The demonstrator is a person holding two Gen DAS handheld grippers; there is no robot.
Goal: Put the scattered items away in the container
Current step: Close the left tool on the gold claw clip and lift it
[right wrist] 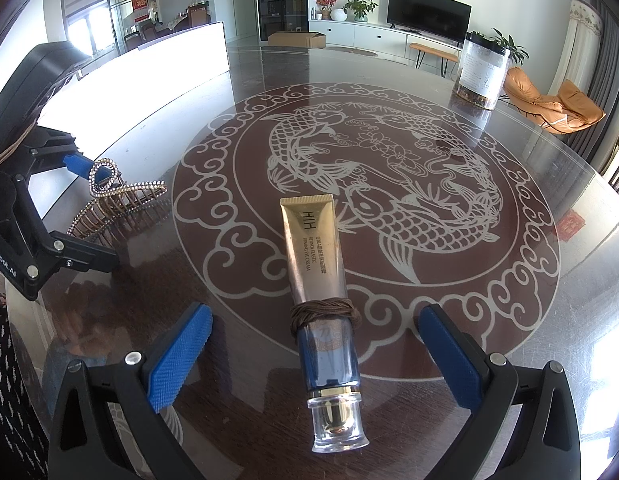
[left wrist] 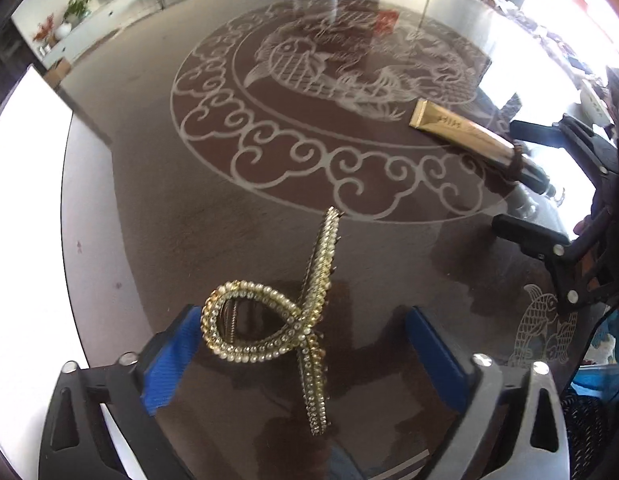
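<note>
Lying between open fingers (right wrist: 181,356): tube (right wrist: 317,264)

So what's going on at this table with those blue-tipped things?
A person is tidying small items with a hand-held claw in each hand. The left claw is open around a gold hair clip lying on the glass table; one pad looks to be at its loop, no firm grip yet. The right claw is open, straddling a cream tube with a brown hair tie around it. No container shows.
</note>
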